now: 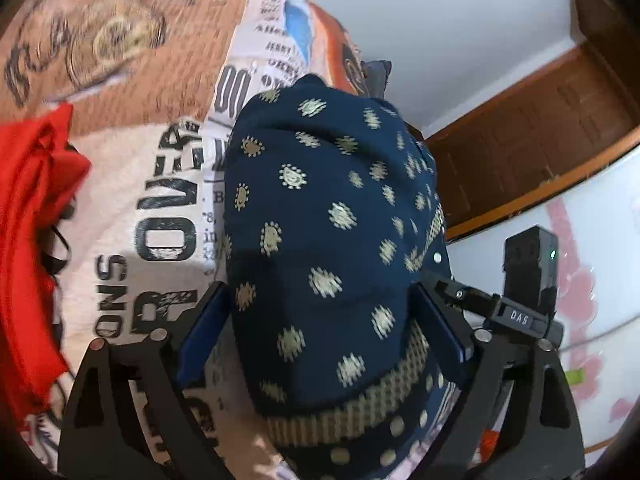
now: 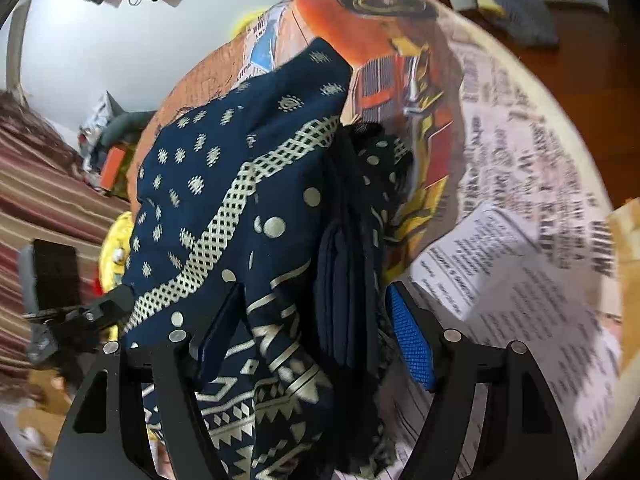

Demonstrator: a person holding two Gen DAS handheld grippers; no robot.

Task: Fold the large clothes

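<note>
A navy garment with a cream print [image 1: 320,184] lies bunched on a bed sheet printed with newspaper text and cars [image 1: 152,200]. My left gripper [image 1: 320,292] straddles the bundle with its jaws wide. The cloth fills most of the gap, and a strip of sheet shows beside the left pad [image 1: 204,320]. In the right wrist view the same garment [image 2: 224,184] hangs in folds between the jaws of my right gripper [image 2: 316,292]. Its blue right pad [image 2: 412,340] is bare and stands apart from the cloth. Both grippers are open.
A red garment [image 1: 28,220] lies at the left of the bed. A printed paper sheet [image 2: 480,264] rests on the sheet at the right. A wooden door [image 1: 540,140] and white wall stand behind. A striped cloth [image 2: 40,184] and a yellow object [image 2: 116,248] sit at the left.
</note>
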